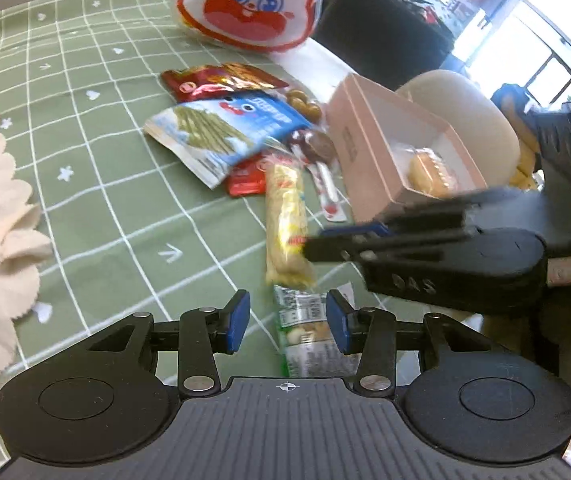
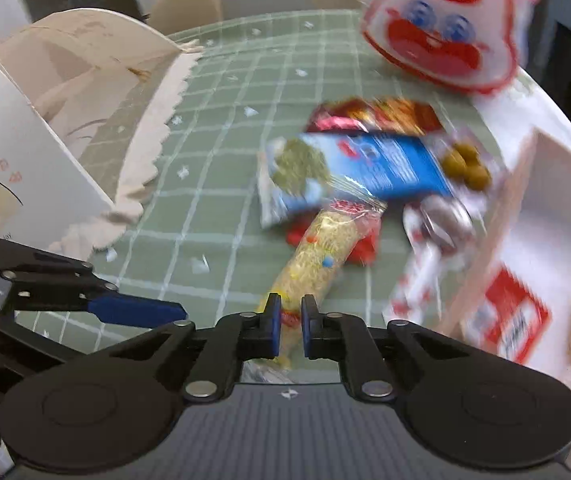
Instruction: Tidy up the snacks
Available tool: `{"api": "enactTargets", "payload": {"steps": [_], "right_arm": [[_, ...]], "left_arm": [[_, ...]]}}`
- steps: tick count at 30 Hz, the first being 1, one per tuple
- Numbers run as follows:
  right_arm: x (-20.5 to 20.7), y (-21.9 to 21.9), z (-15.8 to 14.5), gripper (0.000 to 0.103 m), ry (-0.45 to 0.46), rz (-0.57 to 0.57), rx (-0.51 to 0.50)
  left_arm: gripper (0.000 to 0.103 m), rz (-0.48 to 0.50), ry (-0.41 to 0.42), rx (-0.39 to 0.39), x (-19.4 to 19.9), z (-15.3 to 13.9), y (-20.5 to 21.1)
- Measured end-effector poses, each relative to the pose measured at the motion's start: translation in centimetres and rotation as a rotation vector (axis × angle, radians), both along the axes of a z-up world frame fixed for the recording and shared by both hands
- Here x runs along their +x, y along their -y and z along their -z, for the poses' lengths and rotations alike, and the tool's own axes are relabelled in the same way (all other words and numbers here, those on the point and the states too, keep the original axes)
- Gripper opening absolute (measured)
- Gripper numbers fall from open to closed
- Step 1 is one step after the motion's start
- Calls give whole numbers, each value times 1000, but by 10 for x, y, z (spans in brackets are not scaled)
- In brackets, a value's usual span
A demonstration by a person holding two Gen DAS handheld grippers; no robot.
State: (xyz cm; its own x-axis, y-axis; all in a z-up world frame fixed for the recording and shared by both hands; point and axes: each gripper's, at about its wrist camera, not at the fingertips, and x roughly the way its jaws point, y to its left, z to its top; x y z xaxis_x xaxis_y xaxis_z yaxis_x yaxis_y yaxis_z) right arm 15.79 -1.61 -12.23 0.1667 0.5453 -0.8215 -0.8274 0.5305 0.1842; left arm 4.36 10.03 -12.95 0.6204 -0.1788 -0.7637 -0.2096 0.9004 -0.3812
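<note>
A long yellow crispy-noodle packet lies on the green checked tablecloth. My right gripper is shut on its near end, where the red and yellow wrapper shows between the blue pads. My left gripper stands open over a green and white nut packet. The left pad is clear of it; the right pad is at its edge. One left finger shows in the right wrist view. A pink open box holds a wrapped bun.
A pile lies beyond the yellow packet: a blue packet, red packets, a lollipop and round brown sweets. A big white-and-red cartoon bag stands at the far edge. An open paper bag stands left.
</note>
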Motion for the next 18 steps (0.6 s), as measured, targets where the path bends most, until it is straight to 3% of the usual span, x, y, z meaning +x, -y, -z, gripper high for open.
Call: {"api": "enactTargets", "payload": {"steps": [4,7,9,11,12,13,15,18], "right_arm": [[-15,39,1,11,-17,64,27],[-29,61,-3,12,30,109,42],[-38,73,-5,20,57,140,45],[-49,79,-7,54,62,153,74],[-56,81,-7,61,69,155,93],[-61,82,-8,64,80,156,107],[-73,77,-7,64,101,137,130],[-88,56,-4,64,155,78,119]], "left_arm": [[47,-38,40,-4,12,-1,-4],[47,27,58,40,41,-3,6],[47,71,51,129,60,-1,16],[47,93,34,246,75,5,25],[46,101,33,269,80,8,26],[44,113,32,270,85,10,25],[30,127,25,248,89,14,21],[30,139,18,236,84,16,17]]}}
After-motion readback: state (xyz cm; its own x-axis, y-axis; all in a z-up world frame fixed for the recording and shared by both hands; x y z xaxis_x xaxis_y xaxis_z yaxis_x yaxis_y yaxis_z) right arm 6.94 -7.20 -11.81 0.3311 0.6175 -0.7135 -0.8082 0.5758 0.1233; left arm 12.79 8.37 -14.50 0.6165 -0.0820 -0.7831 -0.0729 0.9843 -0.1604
